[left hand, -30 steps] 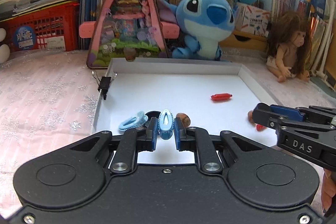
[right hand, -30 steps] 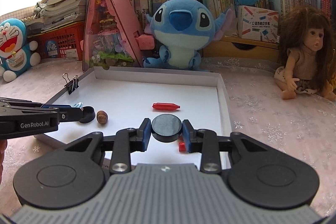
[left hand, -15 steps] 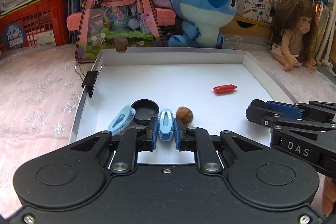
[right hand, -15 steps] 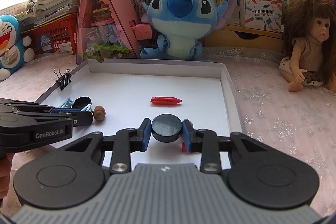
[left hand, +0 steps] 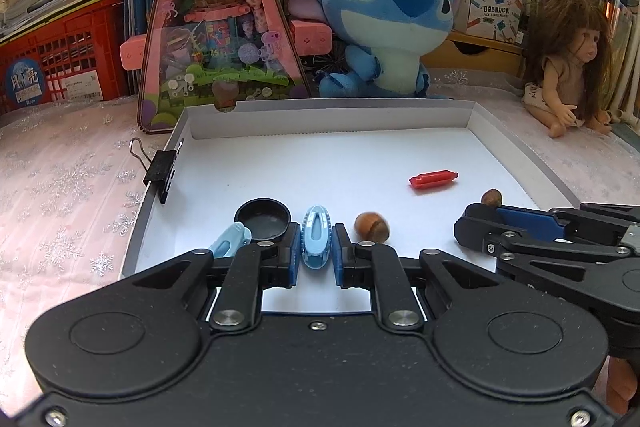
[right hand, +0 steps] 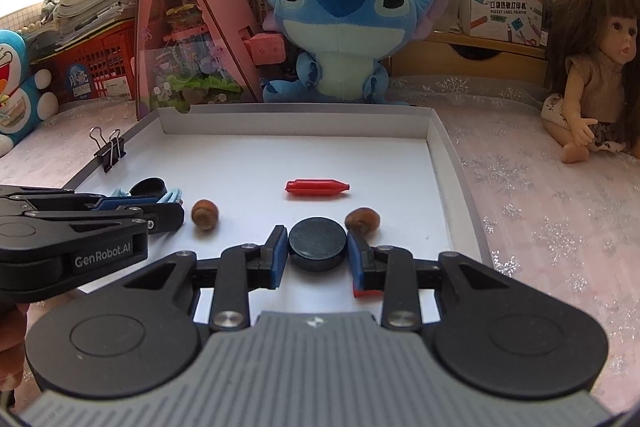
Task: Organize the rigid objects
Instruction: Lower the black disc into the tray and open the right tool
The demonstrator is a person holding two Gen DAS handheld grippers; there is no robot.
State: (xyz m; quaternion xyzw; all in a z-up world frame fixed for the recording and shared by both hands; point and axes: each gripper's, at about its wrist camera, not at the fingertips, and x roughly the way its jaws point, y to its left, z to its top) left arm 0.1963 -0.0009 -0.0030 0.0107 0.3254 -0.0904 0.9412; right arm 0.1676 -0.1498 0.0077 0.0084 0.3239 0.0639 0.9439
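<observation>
Clip (left hand: 316,242), pale blue, oval, ribbed edge, stands on edge pinched in left gripper (left hand: 316,255), low over near edge of white tray (left hand: 332,121). Second blue clip (left hand: 230,245), black cap (left hand: 263,223), acorn (left hand: 372,226), red tube (left hand: 433,179) lie in tray; binder clip (left hand: 160,171) on left wall. Pink snowflake cloth (left hand: 60,195); plush (left hand: 390,23), doll (left hand: 568,59), books behind.

Right view: black disc (right hand: 318,243), round, flat, clamped in right gripper (right hand: 318,259) above tray (right hand: 296,125) near front. Second acorn (right hand: 362,219) just beside right finger.
</observation>
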